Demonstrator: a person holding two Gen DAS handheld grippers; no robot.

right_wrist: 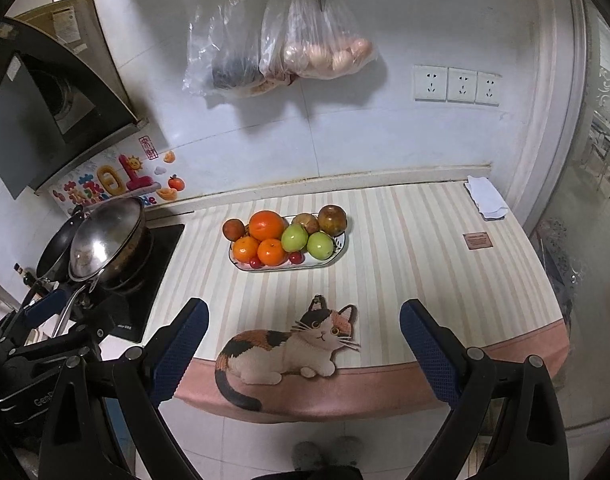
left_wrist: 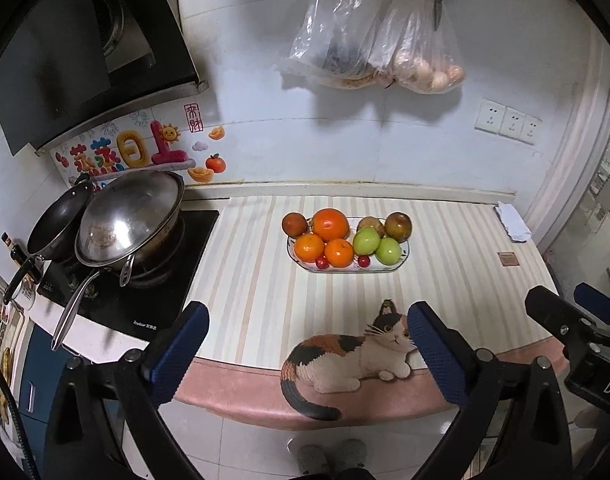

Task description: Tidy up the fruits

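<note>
Here the fruit sits piled on a white plate [left_wrist: 401, 258] in the middle of a striped mat [left_wrist: 245, 280] on the counter. The big orange [left_wrist: 331, 224] is at the back, with two small oranges [left_wrist: 324, 250] in front of it. Two green apples [left_wrist: 377, 245] lie side by side to their right. Brown fruits [left_wrist: 398, 227] sit along the back of the plate, and little red ones [left_wrist: 321, 263] are at the front. The left tongs [left_wrist: 305, 344] are wide open and hold nothing. The right tongs [right_wrist: 301, 340] are wide open and empty too. Both hang near the front edge of the counter, well apart from the plate. A cat picture [right_wrist: 289, 350] lies on the mat between the fingers. A pan [left_wrist: 129, 220] sits on the stove at the left.
</note>
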